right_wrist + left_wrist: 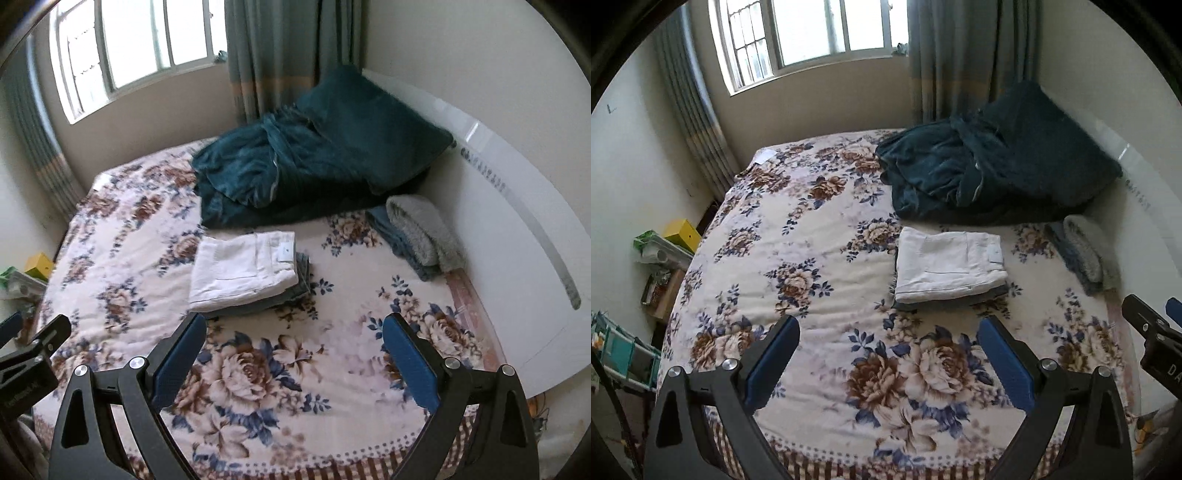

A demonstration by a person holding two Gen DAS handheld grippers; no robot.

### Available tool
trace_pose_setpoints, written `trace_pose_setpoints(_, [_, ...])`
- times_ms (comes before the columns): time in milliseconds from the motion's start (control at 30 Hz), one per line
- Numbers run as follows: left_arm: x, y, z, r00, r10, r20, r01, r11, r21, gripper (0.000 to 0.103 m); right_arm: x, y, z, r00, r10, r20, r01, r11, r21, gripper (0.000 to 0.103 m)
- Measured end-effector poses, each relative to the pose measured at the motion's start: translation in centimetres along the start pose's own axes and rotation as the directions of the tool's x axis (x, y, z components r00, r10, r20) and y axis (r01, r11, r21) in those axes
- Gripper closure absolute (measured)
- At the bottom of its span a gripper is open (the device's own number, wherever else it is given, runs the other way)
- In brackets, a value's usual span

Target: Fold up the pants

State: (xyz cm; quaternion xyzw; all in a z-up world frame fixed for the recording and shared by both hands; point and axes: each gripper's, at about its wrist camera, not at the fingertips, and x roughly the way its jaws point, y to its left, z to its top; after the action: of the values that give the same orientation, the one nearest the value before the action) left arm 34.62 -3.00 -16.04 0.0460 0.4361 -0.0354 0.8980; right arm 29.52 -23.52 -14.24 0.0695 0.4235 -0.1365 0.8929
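The white pants [949, 264] lie already folded on a darker folded garment [295, 290] mid-bed toward the headboard edge, both the left gripper [888, 363] and right gripper [295, 360] hovering with jaws wide open and empty, so folding looks done

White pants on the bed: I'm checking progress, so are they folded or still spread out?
Folded. The white pants lie as a compact rectangle on top of a darker folded garment, and both grippers are open and clear of them.
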Motion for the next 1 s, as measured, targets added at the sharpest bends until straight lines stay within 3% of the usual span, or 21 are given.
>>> trace_pose_setpoints(300, [-12.6, -0.3, -0.6, 0.992, -0.003, 0.129, 0.01, 0.999, -0.049, 0.004, -14.4, -1.3, -0.7, 0.992, 0.052, 0.115, -0.044, 0.997, -0.068, 0.005])
trace_pose_setpoints(533, [-17.0, -0.5, -2.0, 0.986, 0.008, 0.168, 0.001, 0.998, -0.056, 0.004, -21.9, -2.0, -1.0, 0.979, 0.079, 0.189, -0.062, 0.994, -0.094, 0.005])
trace_pose_setpoints(800, [-18.5, -0.6, -3.0, 0.981, 0.04, 0.189, -0.028, 0.997, -0.066, 0.004, -24.4, -2.6, -1.7, 0.976, 0.14, 0.165, -0.125, 0.987, -0.098, 0.004])
trace_pose_setpoints(1000, [-16.6, -0.5, -2.5, 0.981, 0.041, 0.189, -0.025, 0.996, -0.087, 0.0, -21.7, -3.0, -0.8, 0.977, 0.124, 0.174, -0.109, 0.99, -0.094, 0.001])
